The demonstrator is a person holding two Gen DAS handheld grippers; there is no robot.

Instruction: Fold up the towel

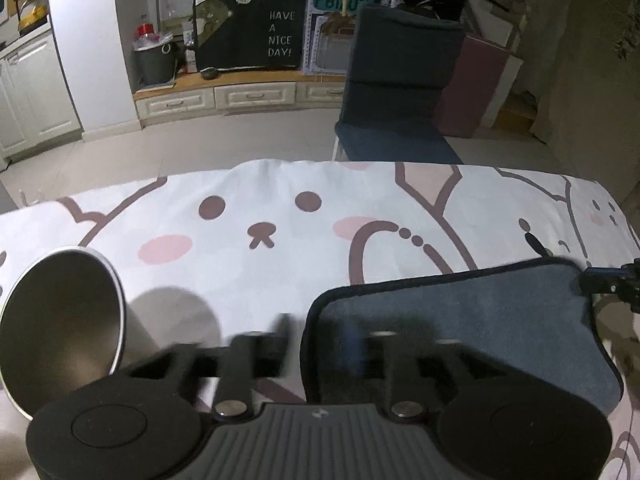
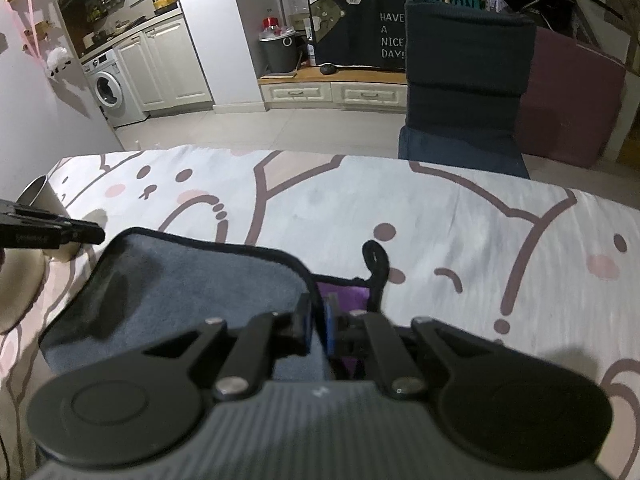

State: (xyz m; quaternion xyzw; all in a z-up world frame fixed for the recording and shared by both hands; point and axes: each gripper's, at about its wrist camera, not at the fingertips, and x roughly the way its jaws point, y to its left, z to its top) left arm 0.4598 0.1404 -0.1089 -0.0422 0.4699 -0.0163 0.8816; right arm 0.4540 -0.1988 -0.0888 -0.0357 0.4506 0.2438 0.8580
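Right gripper: your right gripper has its blue-padded fingers drawn narrow, nipping the near right edge of the towel where grey pile meets a purple patch.
Left gripper: your left gripper stands wide; one finger sits off the towel over the sheet, the other over the grey cloth. Motion blur hides whether either touches.
Towel: grey, soft-piled, rounded corners, bound all round in black piping — it lies flat on the counter near you, between the two grippers.
Loop: a black hanging loop curls up from the towel's far right corner; only your right view shows it clearly.
Purple patch: a purple layer peeks out beside the right fingers, seen in the right view alone.
Cover: a white sheet printed with brown-lined bunny faces and pink cheeks drapes the counter, lightly wrinkled.
Cup: a round metal cup, thin bright rim and dark inside, stands left of the towel, apart from it; I cannot tell what it holds.
Beyond: a dark blue padded chair stands past the counter's far edge.
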